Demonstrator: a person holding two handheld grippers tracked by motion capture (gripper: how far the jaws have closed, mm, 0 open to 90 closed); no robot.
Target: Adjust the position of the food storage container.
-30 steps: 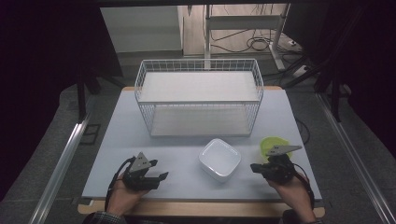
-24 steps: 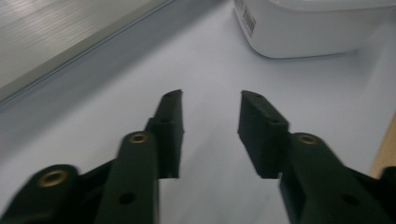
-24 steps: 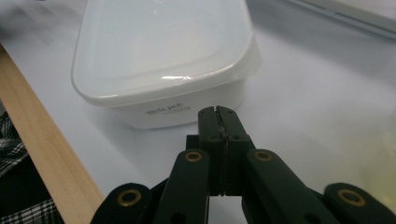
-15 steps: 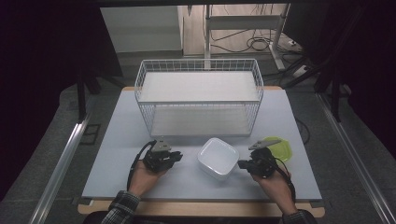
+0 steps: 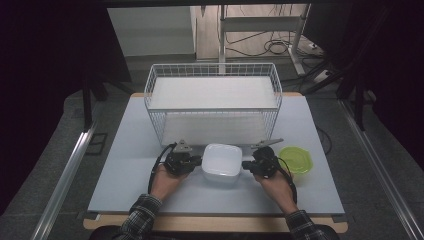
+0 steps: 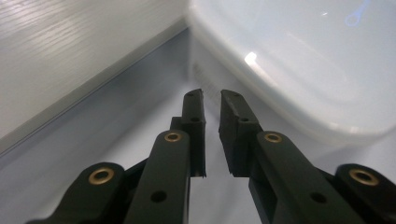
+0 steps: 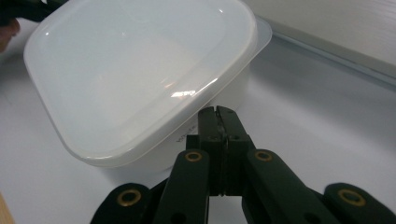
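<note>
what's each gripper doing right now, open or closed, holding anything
Left gripper: nearly closed, holding nothing, beside the white container.
Right gripper: closed, empty, tips under the container's lid rim.

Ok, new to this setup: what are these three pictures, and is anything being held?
A person at a table holds a hand-operated two-jaw gripper in each hand. The high view looks down from above; the other two views ride on the grippers, looking along their black jaws. On the table are a wire basket, a white lidded container and a green lid. The left gripper and right gripper flank the container. Both are closed with nothing between the jaws, so nothing is held; the left's jaws have just been closing.
</note>
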